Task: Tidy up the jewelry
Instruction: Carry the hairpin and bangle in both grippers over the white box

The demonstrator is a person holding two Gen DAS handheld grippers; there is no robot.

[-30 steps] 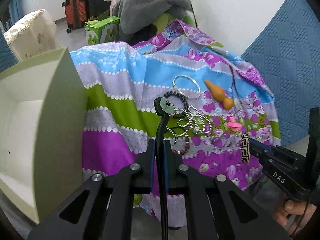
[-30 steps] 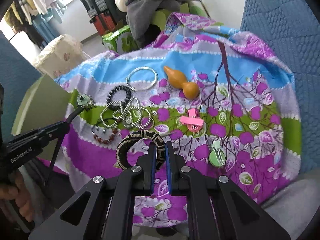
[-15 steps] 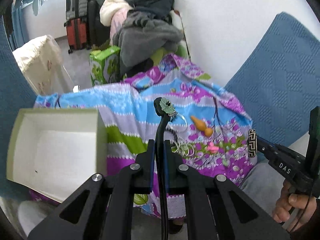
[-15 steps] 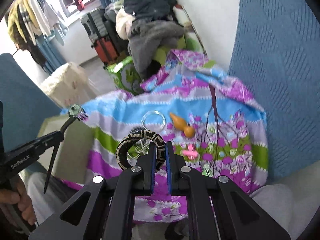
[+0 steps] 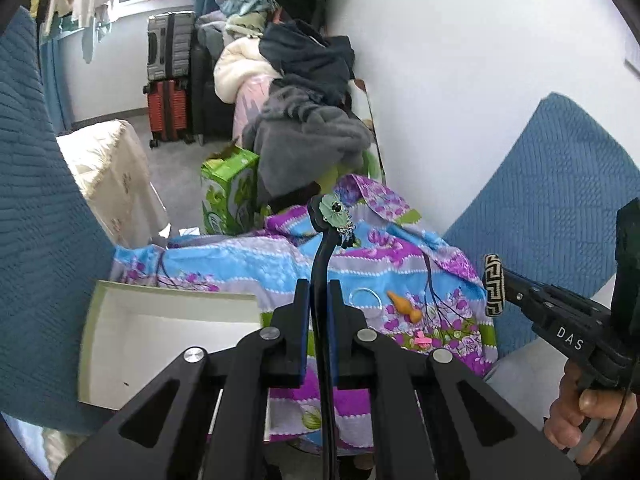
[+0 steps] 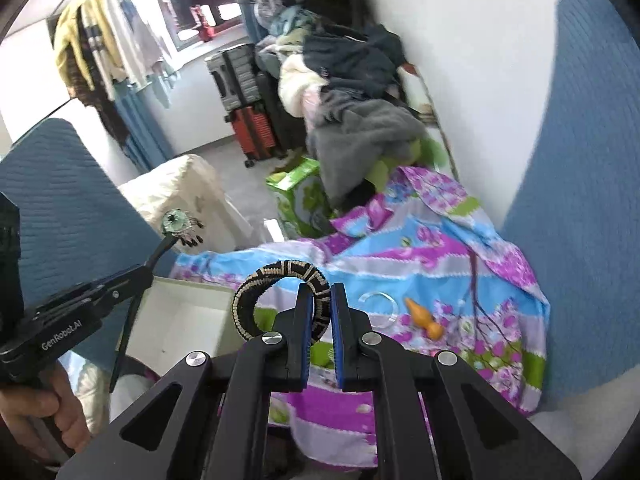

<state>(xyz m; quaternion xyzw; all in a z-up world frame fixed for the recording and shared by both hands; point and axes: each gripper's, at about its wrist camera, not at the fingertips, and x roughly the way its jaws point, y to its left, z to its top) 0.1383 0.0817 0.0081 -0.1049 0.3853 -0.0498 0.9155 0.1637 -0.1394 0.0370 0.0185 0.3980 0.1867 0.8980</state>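
Two grippers [image 5: 319,292] [image 6: 319,298] clamped, suitcases [image 5: 168,80], clothes heap [image 5: 308,120] beyond

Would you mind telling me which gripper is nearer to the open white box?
Left. The left gripper, shut on a black hairpin, hangs beside the white box. The right gripper, holding a woven bangle, sits farther off above the cloth.

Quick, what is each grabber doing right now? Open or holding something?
Left gripper: shut on the black hair stick with a green flower top.
Right gripper: shut on the black-and-cream patterned bangle.
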